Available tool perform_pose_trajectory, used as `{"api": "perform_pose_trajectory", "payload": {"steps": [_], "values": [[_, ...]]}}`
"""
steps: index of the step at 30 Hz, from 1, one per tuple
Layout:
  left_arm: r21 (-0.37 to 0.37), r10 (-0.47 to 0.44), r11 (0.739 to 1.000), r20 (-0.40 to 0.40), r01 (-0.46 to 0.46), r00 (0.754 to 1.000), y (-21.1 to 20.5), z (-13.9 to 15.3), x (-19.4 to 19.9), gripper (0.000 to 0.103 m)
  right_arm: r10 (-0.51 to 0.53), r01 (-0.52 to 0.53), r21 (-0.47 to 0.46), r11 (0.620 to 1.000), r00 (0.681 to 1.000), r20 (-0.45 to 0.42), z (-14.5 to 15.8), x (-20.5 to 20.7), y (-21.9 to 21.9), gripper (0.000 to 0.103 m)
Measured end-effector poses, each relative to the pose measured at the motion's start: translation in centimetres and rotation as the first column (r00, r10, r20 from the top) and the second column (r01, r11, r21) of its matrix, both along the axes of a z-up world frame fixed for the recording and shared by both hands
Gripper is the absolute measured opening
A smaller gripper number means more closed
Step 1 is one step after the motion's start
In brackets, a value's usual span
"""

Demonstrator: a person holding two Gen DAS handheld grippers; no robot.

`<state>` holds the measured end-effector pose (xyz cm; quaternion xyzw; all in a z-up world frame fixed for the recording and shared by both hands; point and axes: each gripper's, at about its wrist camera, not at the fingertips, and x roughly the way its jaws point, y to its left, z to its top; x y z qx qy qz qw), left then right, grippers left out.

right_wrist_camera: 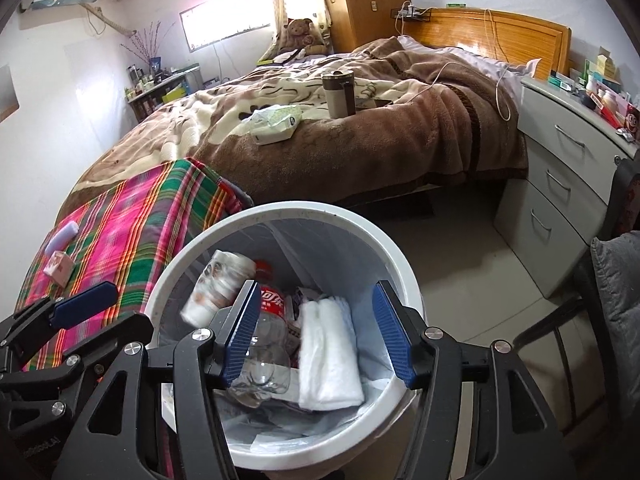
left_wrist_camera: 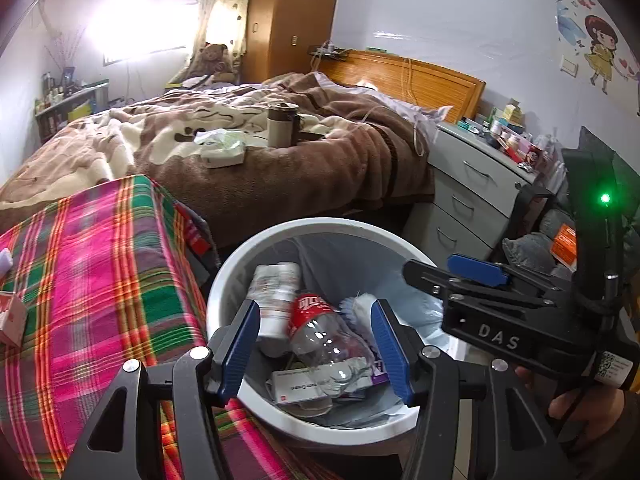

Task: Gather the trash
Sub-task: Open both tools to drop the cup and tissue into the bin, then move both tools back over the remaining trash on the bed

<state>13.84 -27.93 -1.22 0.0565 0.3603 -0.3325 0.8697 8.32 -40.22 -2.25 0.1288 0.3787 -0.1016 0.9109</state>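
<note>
White round plastic bin (right_wrist_camera: 404, 280) already holds a clear bottle (right_wrist_camera: 262, 368), paper cup (right_wrist_camera: 218, 280) and tissue (right_wrist_camera: 328, 356). Both grippers, left (left_wrist_camera: 316, 350) and right (right_wrist_camera: 316, 332), hover above it, spread and empty. A carton (right_wrist_camera: 60, 266) on the plaid cloth (right_wrist_camera: 132, 220) beside the bin likely remains.

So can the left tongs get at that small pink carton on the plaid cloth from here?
Probably yes. The left tongs are open and empty over the bin, and the carton sits exposed on the plaid cloth to their left, with nothing between.
</note>
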Motion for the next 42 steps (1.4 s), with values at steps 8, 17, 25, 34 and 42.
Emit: {"api": "perform_pose_trajectory", "payload": {"steps": [8,17,25,34,42], "values": [[0.000,0.016,1.000,0.009,-0.016,1.000,1.1,0.4,-0.3,0.058,-0.003,0.003,0.005,1.000,1.000,0.026,0.7,-0.3,0.4,0.060],[0.000,0.053,0.999,0.031,-0.053,0.998,2.9,1.1,-0.6,0.058,0.006,-0.006,0.004,1.000,0.999,0.035,0.9,-0.3,1.3,0.060],[-0.016,0.120,0.993,0.062,-0.119,0.991,6.5,2.1,-0.4,0.058,0.054,-0.054,-0.001,0.999,0.996,0.073,1.4,0.0,3.2,0.060],[-0.019,0.215,0.977,0.088,-0.214,0.973,11.6,2.9,0.8,0.058,0.132,-0.131,-0.015,0.991,0.985,0.110,2.0,1.0,6.8,0.063],[-0.034,0.280,0.960,0.092,-0.278,0.955,16.0,3.3,2.1,0.060,0.209,-0.207,-0.028,0.978,0.971,0.114,2.1,2.3,10.2,0.064]]}}
